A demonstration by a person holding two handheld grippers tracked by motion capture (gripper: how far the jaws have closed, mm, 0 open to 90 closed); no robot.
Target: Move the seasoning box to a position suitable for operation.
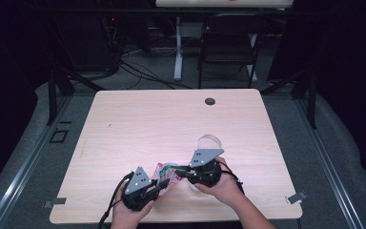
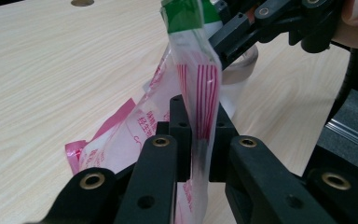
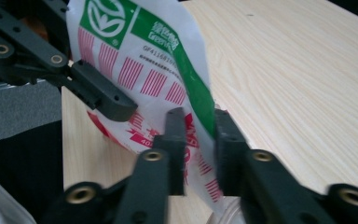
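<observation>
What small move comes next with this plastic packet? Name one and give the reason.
Probably pull the two grippers gently apart to tear or open the plastic packet. The left gripper and the right gripper each have their jaws closed on the packet's edge, close together, and it hangs lifted off the table. Which seam they hold is unclear.

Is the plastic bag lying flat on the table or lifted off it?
Lifted, at least its upper part: the plastic bag stands on edge, pinched by the left gripper and the right gripper. Its lower corner appears to touch the table.
</observation>
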